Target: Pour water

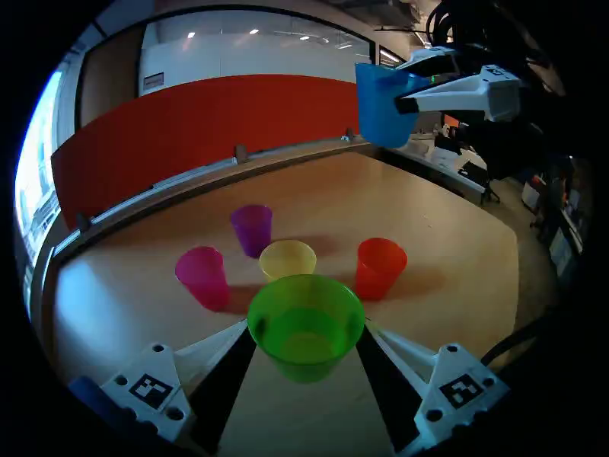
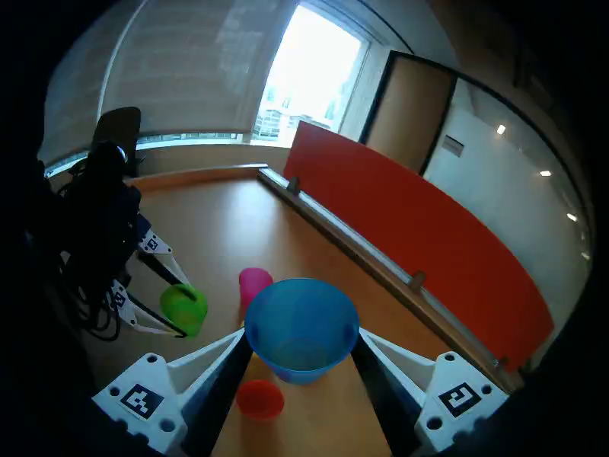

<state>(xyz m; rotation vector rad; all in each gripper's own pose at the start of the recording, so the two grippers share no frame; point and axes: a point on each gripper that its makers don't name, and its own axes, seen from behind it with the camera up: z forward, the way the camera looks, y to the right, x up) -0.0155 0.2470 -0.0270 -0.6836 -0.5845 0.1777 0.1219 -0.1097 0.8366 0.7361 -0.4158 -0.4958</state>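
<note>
My left gripper (image 1: 306, 335) is shut on a green cup (image 1: 306, 326), held upright low over the wooden table (image 1: 441, 228). High at the upper right of the left gripper view hangs a blue cup (image 1: 383, 103), clamped by my right gripper (image 1: 403, 99). In the right gripper view the blue cup (image 2: 302, 329) sits upright between my right gripper's (image 2: 302, 343) fingers, well above the table. Down at the left there, the green cup (image 2: 184, 308) is held in my left gripper (image 2: 179, 308).
Magenta (image 1: 203, 276), purple (image 1: 252, 229), yellow (image 1: 288, 260) and orange (image 1: 379, 267) cups stand on the table ahead of the green cup. In the right gripper view the orange cup (image 2: 259, 399) and magenta cup (image 2: 255, 286) sit below. A red partition (image 1: 205, 129) runs along the table's far edge.
</note>
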